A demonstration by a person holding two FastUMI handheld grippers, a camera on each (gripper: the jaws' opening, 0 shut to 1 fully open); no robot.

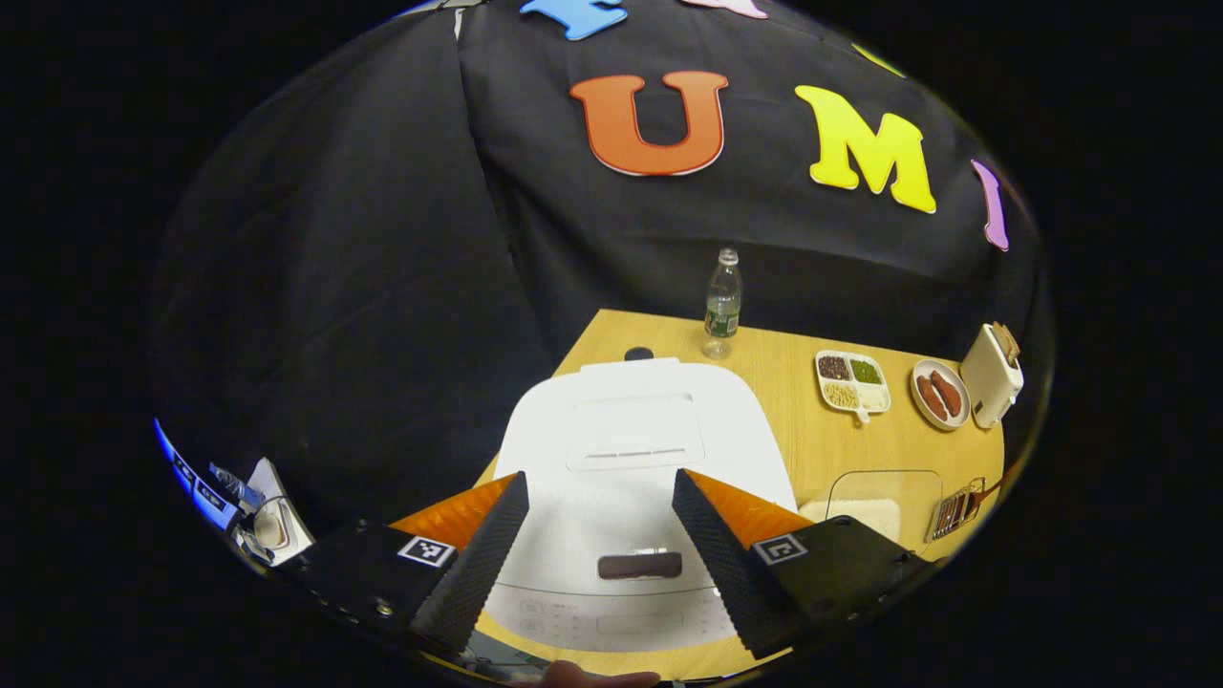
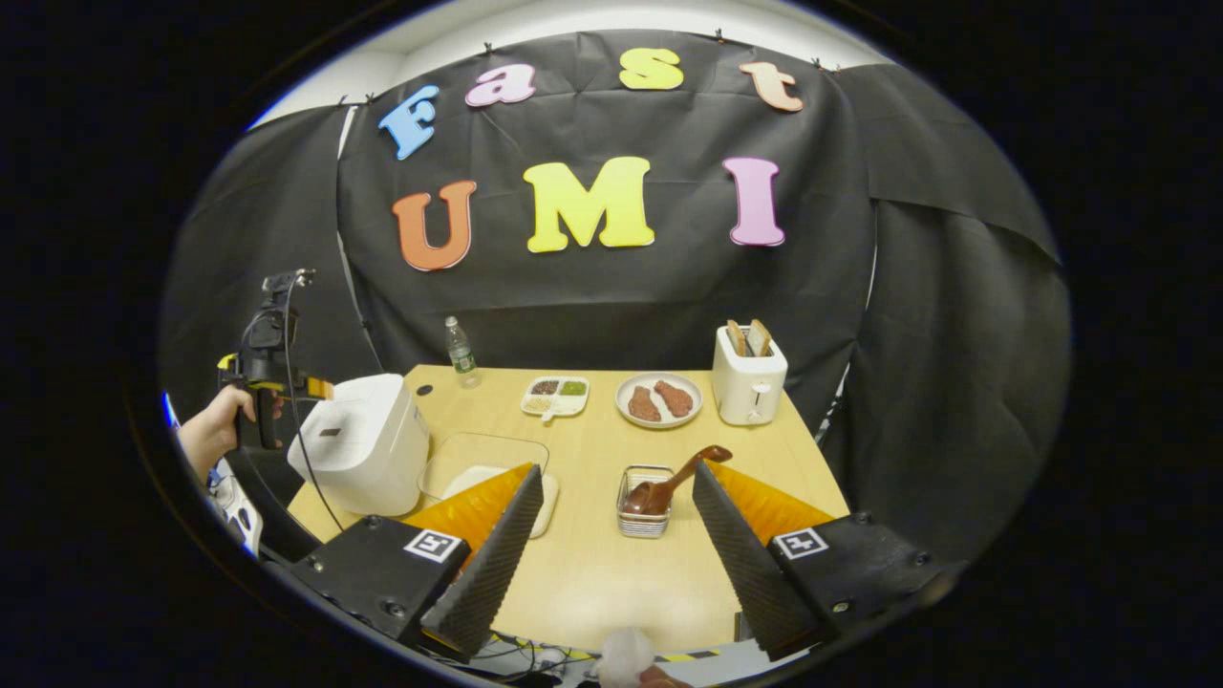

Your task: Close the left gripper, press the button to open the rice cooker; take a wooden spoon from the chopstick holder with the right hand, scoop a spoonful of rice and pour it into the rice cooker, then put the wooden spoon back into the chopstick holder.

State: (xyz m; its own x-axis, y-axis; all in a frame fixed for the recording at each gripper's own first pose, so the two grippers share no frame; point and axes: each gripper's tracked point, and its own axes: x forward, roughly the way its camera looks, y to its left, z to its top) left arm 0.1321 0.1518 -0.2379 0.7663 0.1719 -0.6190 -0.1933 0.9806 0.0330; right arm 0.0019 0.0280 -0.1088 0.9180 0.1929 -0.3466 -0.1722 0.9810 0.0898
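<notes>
The left gripper [image 1: 597, 545] is held spread above the closed white rice cooker [image 1: 640, 449]; the right gripper [image 2: 611, 535] is spread before the brown wooden spoon [image 2: 674, 483].

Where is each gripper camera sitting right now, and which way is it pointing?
Left gripper view: above the closed rice cooker, looking down its lid; own fingers spread.
Right gripper view: off the table's near edge, facing the wooden spoon in its holder; a hand holds the left gripper.
Shared: cooker, bottle, toaster.
</notes>
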